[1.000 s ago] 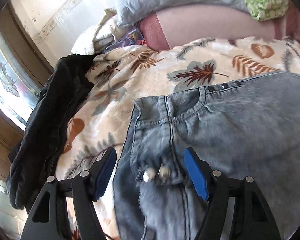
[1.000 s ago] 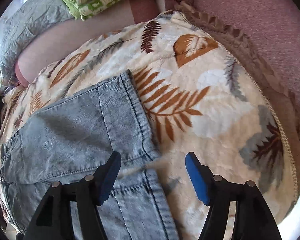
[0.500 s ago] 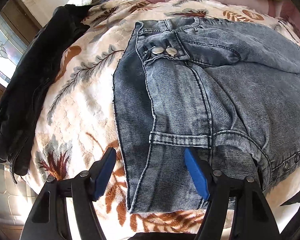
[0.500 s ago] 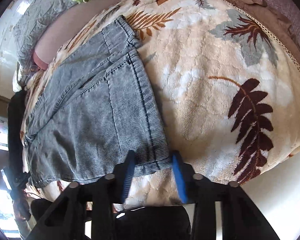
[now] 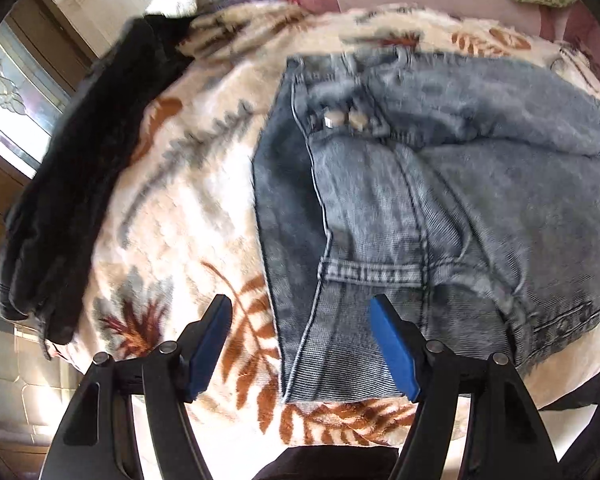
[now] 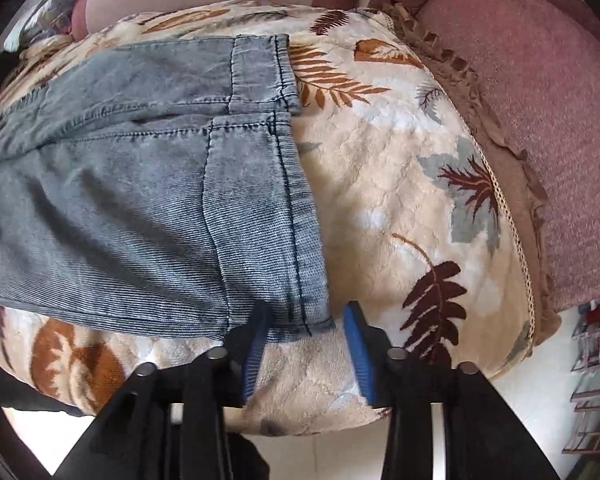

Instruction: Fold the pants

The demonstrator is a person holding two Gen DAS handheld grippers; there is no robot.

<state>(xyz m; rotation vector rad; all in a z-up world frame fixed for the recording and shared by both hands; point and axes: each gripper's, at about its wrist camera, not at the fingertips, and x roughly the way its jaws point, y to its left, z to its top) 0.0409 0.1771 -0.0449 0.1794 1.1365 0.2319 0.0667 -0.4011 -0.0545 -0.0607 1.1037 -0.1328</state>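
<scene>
Here, folded denim pants (image 6: 148,184) lay across a leaf-print blanket (image 6: 388,168) on a bed, waistband toward the left gripper (image 5: 300,344), hems toward the right gripper (image 6: 302,344); left jaws stood wide, gripping nothing; right jaws had just been opening, hem corner between them, ungripped; a black garment (image 5: 72,200) lay beside.

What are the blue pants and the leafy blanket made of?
The pants look like washed denim: faded blue, ribbed weave, stitched seams. The blanket looks like soft plush fleece, probably synthetic: fuzzy, dimpled pile with printed leaves.
</scene>
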